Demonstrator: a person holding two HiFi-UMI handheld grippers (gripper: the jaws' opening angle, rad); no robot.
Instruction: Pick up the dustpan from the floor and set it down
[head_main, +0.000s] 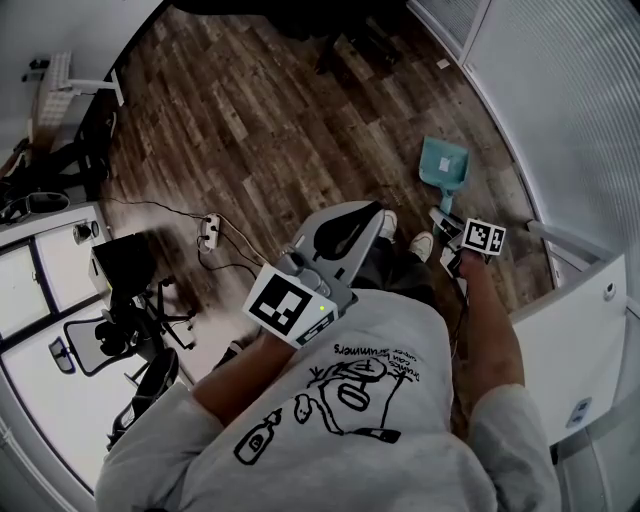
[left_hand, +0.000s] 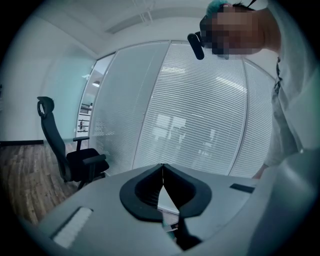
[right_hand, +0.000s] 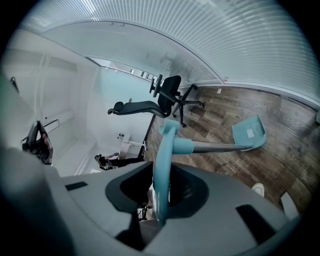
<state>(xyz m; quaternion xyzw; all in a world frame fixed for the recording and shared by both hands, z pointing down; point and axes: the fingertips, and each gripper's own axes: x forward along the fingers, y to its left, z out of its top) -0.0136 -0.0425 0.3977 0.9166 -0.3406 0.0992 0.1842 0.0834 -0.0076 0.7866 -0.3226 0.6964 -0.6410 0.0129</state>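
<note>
Found the dustpan (head_main: 443, 163) at upper right of the head view, pan end by the wooden floor (head_main: 250, 110). Had its teal handle (right_hand: 165, 145) clamped in the right claw (right_hand: 161, 172). Found the left claw (left_hand: 162, 172) at centre, closed and empty.

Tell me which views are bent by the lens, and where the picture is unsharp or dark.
Head view: strong fisheye, the floor curves, black corners. Left gripper view: the blinds bow, cool even light. Right gripper view: the dustpan is sharp, its handle near the camera soft.
</note>
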